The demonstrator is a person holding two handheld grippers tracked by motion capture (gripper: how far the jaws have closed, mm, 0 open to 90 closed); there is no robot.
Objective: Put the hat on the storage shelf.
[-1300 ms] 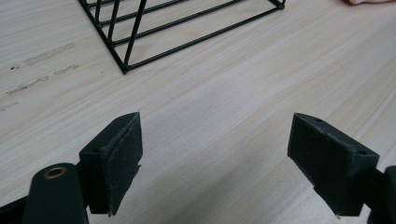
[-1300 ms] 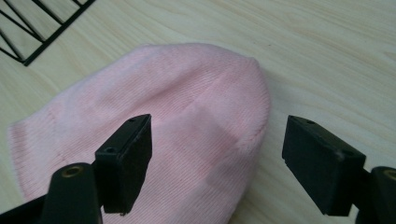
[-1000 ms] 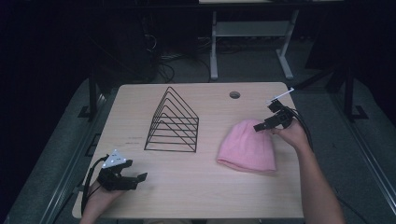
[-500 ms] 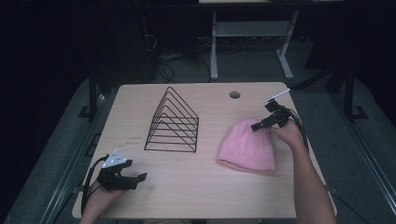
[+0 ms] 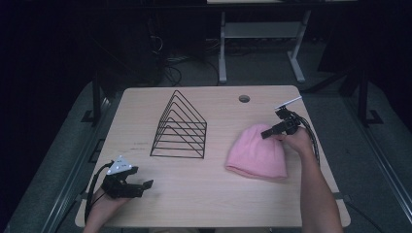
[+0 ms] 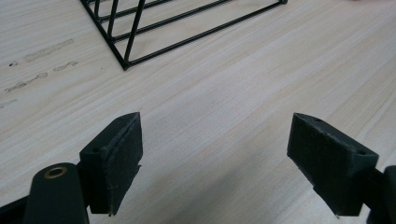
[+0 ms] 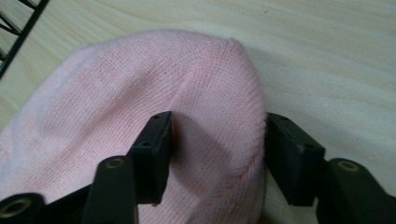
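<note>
Right of the wire rack (image 5: pixel 180 127), the right gripper (image 5: pixel 270 132) has dropped lower onto the pink beanie (image 5: pixel 257 153) than a second ago, jaws part-spread and straddling a fold at its crown, one pressed into the knit, not clamped. Left gripper (image 5: pixel 141 186) unchanged at the near-left of the rack, jaws wide apart over bare wood, holding nothing. Light wood table (image 5: pixel 218 194), cable hole (image 5: pixel 244 98) beyond the beanie, dark room behind with desk legs.
</note>
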